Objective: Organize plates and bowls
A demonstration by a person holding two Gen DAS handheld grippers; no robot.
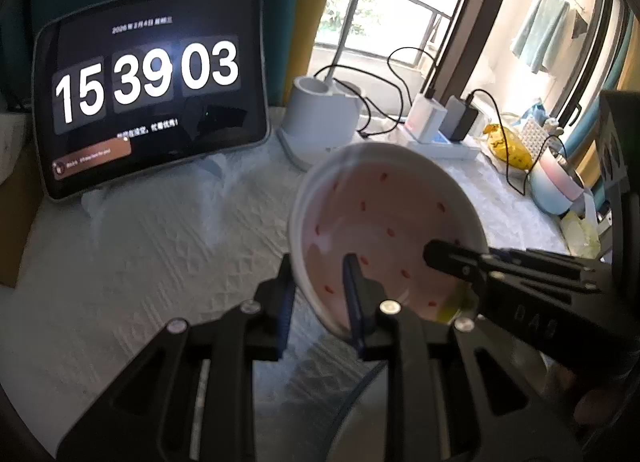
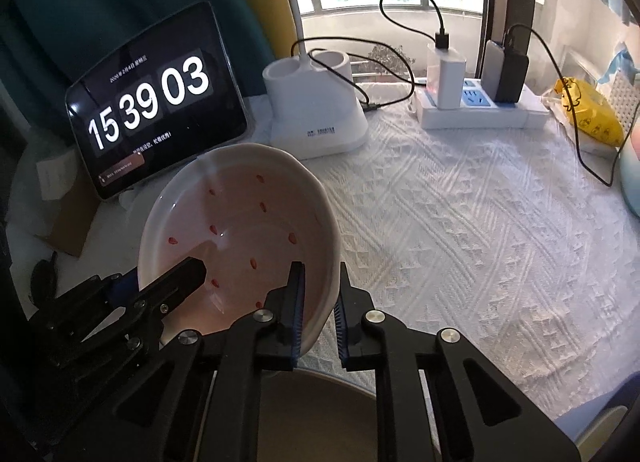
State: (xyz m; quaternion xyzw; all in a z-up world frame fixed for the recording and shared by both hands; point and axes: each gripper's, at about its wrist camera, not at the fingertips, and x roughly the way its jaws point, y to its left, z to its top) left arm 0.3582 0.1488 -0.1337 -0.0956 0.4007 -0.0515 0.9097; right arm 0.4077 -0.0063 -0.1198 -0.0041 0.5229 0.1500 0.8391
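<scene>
White textured tablecloth (image 2: 460, 222) filled the frame, tablet clock (image 2: 156, 102) upper left, while left gripper (image 1: 320, 294) and right gripper (image 2: 320, 302) both clamped the pink speckled bowl (image 2: 240, 222) rim.

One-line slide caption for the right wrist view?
Both grippers, right and left, pinch the rim of a pink speckled bowl over the white tablecloth.
</scene>
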